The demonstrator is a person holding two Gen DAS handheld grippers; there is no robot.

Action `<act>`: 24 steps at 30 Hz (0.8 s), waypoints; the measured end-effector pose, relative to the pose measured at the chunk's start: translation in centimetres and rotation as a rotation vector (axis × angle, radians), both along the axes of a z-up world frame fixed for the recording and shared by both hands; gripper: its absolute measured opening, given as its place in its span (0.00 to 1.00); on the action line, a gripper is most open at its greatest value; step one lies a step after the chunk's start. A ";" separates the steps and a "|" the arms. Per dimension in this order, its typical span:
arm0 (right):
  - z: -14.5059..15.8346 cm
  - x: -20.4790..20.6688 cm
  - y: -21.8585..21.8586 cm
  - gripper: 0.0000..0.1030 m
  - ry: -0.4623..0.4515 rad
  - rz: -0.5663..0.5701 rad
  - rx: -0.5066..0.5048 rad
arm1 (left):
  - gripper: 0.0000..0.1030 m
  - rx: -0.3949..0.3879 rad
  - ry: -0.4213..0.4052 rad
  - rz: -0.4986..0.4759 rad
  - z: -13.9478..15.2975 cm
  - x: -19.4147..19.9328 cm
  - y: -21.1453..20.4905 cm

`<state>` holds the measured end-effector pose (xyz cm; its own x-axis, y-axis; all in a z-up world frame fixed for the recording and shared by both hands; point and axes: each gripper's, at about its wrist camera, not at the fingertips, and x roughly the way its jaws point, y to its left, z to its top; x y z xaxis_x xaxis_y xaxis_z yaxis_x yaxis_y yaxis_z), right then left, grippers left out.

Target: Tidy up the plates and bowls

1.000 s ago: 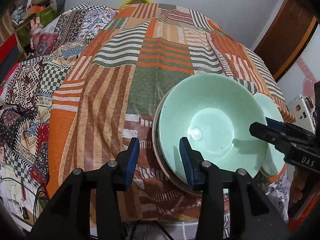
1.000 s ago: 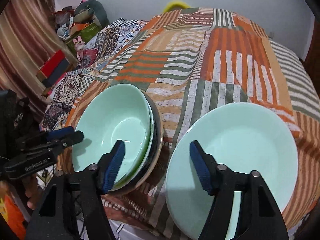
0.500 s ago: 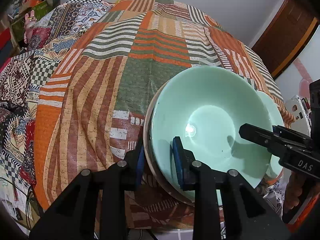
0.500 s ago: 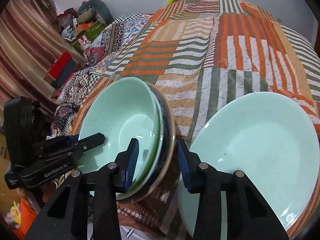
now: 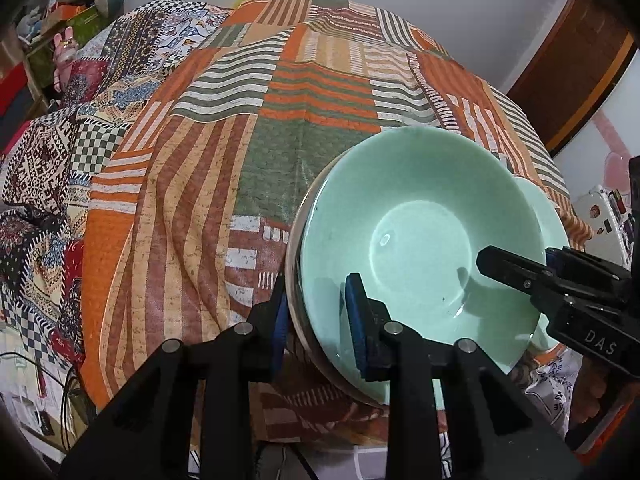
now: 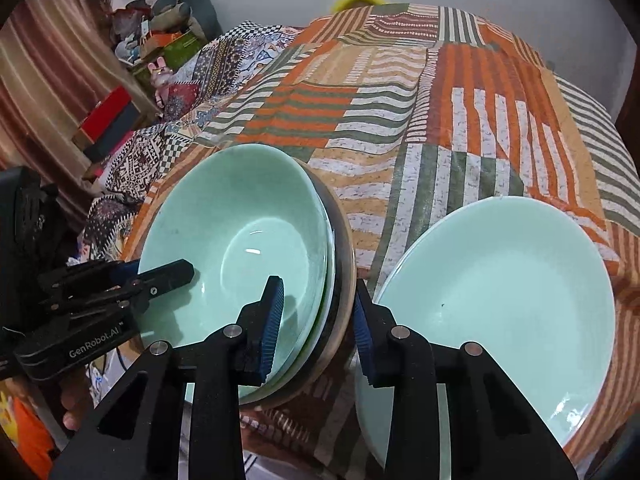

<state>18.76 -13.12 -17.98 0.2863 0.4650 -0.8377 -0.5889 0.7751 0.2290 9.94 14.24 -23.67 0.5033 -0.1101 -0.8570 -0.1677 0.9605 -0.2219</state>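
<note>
A pale green bowl (image 5: 420, 232) (image 6: 240, 232) tops a stack whose lowest piece is a dark brown-rimmed plate (image 5: 294, 248) (image 6: 342, 248), on the patchwork cloth. My left gripper (image 5: 316, 284) is shut on the stack's near left rim, one pad inside the bowl and one outside the plate. My right gripper (image 6: 317, 284) has the opposite rim between its closing jaws, and both pads touch it. Each gripper shows in the other's view: the right gripper (image 5: 516, 268) and the left gripper (image 6: 168, 274). A second pale green plate (image 6: 500, 300) (image 5: 548, 216) lies just right of the stack.
An orange, green and white patchwork cloth (image 5: 280, 120) covers the table and hangs over its near edge. Patterned bedding and boxes (image 6: 108, 116) crowd the left side. A wooden door (image 5: 580, 68) stands at the right. Cables lie on the floor (image 5: 40, 400) below.
Both grippers have narrowed their jaws onto the stack's rim, the left on one side and the right on the other. The stack now fills more of each view.
</note>
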 end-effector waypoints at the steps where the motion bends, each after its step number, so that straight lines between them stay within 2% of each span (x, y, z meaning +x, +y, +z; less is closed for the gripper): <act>1: 0.1 0.0 -0.1 0.30 0.006 -0.001 0.006 | 0.26 -0.006 0.000 0.003 0.1 -0.1 0.1; 7: 0.4 -0.6 -0.3 0.30 0.027 -0.011 0.029 | 0.26 -0.006 -0.035 0.003 1.4 -1.5 0.2; 24: 3.5 -2.9 -2.4 0.30 -0.044 -0.062 0.067 | 0.26 0.026 -0.101 -0.040 4.6 -3.3 -2.4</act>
